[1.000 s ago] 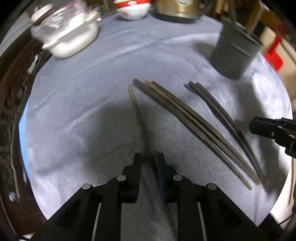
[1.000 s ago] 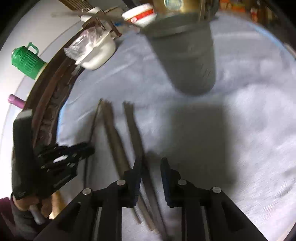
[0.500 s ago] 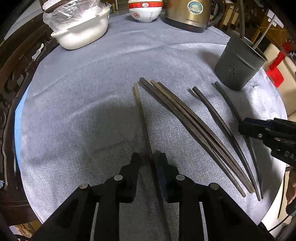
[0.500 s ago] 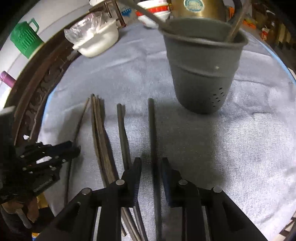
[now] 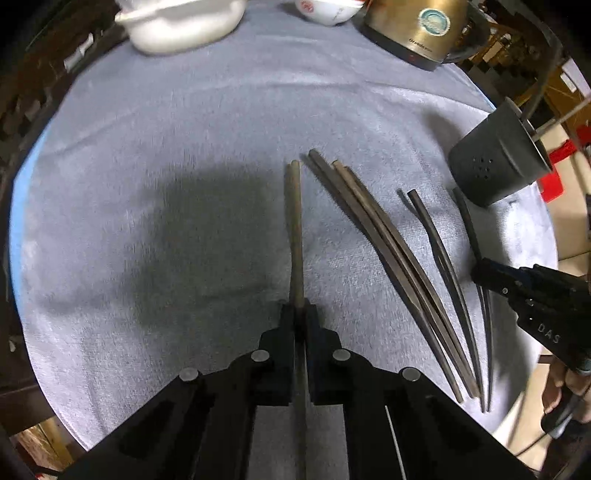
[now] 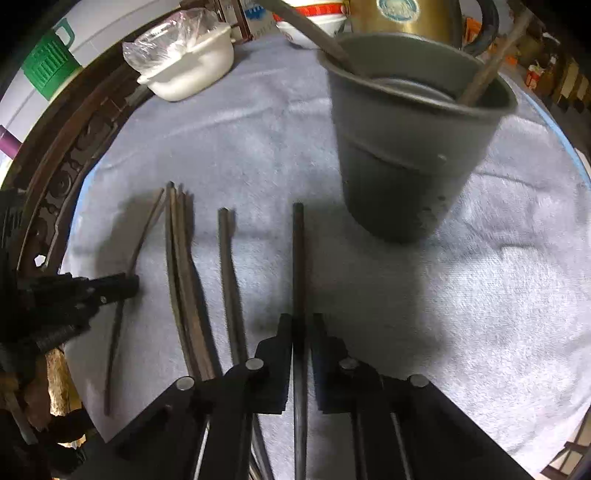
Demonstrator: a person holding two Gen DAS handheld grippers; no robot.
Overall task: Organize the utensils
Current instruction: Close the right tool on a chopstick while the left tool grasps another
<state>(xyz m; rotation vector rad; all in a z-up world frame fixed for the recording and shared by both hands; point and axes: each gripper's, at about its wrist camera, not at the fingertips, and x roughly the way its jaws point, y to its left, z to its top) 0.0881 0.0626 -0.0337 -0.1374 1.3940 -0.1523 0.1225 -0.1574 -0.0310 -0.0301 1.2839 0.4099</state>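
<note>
My left gripper (image 5: 300, 312) points down at the table, its jaws closing onto a brown chopstick (image 5: 295, 229), and the pads press its sides. My right gripper (image 6: 301, 321) is likewise closing on a dark chopstick (image 6: 297, 258) and pinches it. Both chopsticks lie flat on the cloth. Between them lie a bundle of brown chopsticks (image 5: 388, 251) and a pair of dark ones (image 5: 436, 240). A grey utensil holder (image 6: 406, 147) stands just beyond the right gripper with several sticks in it. Each gripper shows in the other's view: right gripper (image 5: 480, 273), left gripper (image 6: 129, 286).
The round table is covered by a grey cloth (image 5: 184, 147). At the far edge stand a white lidded pot (image 5: 184, 22), a red-and-white bowl (image 5: 325, 11) and a brass kettle (image 5: 417, 29). A dark carved table rim (image 6: 66, 177) runs along the left. A hand (image 5: 565, 387) holds the right gripper.
Both grippers have shut on their chopsticks; half a second ago the sticks lay loose between open jaws. Both hands shifted a little and rolled, lining up with the sticks.
</note>
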